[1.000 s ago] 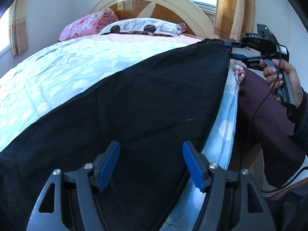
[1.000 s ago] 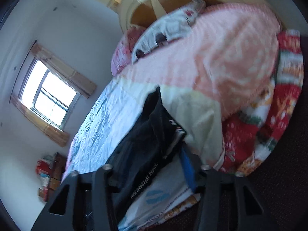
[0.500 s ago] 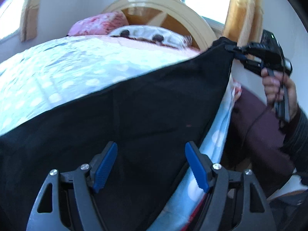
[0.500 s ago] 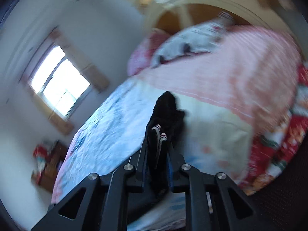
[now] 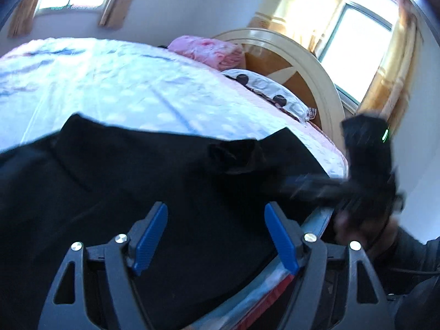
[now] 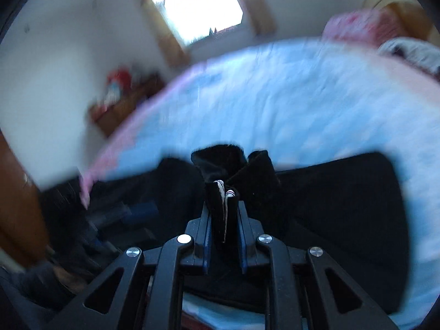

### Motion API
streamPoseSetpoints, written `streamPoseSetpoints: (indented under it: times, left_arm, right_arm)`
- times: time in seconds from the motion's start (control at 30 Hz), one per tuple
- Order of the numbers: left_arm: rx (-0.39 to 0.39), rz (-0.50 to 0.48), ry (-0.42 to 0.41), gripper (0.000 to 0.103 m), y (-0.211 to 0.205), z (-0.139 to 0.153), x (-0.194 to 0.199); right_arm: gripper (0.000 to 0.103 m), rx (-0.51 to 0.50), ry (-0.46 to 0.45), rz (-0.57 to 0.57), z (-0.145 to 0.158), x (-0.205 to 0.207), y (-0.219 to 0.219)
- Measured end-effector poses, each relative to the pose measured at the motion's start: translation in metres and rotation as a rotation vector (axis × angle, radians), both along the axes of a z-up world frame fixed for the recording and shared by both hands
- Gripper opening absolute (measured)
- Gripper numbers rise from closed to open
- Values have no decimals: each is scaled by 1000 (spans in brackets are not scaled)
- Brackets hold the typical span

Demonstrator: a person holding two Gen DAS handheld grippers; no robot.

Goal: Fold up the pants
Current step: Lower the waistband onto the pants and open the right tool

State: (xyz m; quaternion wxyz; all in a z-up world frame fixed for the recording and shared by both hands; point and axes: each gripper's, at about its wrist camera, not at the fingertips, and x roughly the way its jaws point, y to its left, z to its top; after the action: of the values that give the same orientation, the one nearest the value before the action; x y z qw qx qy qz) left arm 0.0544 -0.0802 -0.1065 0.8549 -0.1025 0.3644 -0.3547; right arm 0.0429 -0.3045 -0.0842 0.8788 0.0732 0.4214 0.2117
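A: Left wrist view, what've you got?

B: Left hand-held gripper (image 5: 216, 238) w/ jaws spread wide, nothing between the blue pads (image 5: 150, 236). It hangs over the black pants (image 5: 115, 181), which lie spread on the bed (image 5: 115, 88) and fill the lower half of the frame. Can't tell if the pads touch the cloth.

A: And the other one?

B: Right wrist view: right hand-held gripper (image 6: 223, 220) clamped narrow on a bunched bit of the pants (image 6: 341, 192), black fabric w/ a white-edged strip (image 6: 224, 192) standing up between the fingers. That pinched part is lifted; the rest of the pants lie flat on the bed (image 6: 302, 104) to the right of it.

A: Seen from the left side too?

B: Yes. Right hand-held gripper (image 5: 310, 184) comes in from the right edge, blurred, over the near-right part of the pants. A raised lump of black cloth (image 5: 236, 155) sits in front of its tip. Hand behind it is too smeared to read.

A: Bed itself?

B: Light blue spotted sheet, pink pillow (image 5: 206, 51) and a white dotted pillow (image 5: 264, 90) by the rounded headboard (image 5: 302, 55). Window (image 5: 354, 52) w/ yellow curtains (image 5: 396, 66) behind. Right view very blurred, incl. a window (image 6: 195, 2) and a low wooden piece (image 6: 123, 104) by the far wall.
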Motion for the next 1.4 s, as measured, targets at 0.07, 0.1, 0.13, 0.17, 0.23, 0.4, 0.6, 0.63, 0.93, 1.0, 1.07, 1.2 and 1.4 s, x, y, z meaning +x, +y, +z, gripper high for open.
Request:
streamPoseSetpoints:
  times: [0.07, 0.1, 0.13, 0.17, 0.23, 0.4, 0.6, 0.63, 0.93, 1.0, 1.07, 1.2, 1.4]
  left_arm:
    - [5, -12, -10, 76, -5, 1, -1]
    - [3, -25, -14, 76, -7, 0, -2]
    - [-4, -48, -16, 76, -14, 1, -1]
    - [-6, -62, -15, 76, -19, 1, 0]
    - [-2, -101, -11, 76, -36, 0, 4]
    - [12, -165, 46, 76, -67, -7, 17]
    - [-15, -159, 119, 76, -86, -13, 28]
    - [-5, -146, 119, 76, -86, -13, 28]
    - [153, -5, 123, 79, -90, -17, 34]
    - [116, -28, 129, 81, -96, -15, 33]
    - [92, -54, 137, 79, -107, -13, 32]
    - [180, -49, 114, 27, -122, -15, 36]
    - [115, -24, 95, 9, -98, -6, 32]
  right_arm:
    - [18, -91, 29, 39, -19, 1, 18]
    - [19, -107, 15, 46, -19, -2, 18]
    - [27, -105, 9, 54, -17, -3, 16]
    - [43, -86, 15, 76, -13, -6, 11]
    - [57, -59, 24, 91, -8, -11, -3]
    - [57, -42, -1, 62, 7, -42, -36]
    - [57, 55, -19, -59, 12, -54, -80]
    - [57, 62, -28, -81, 12, -54, -84]
    - [57, 220, -59, -157, 11, -50, -110]
    - [57, 243, -51, -173, 9, -50, -116]
    - [57, 254, -45, -182, 7, -50, -118]
    - [57, 254, -67, -188, 9, -52, -118]
    - [57, 282, -116, -215, 12, -58, -128]
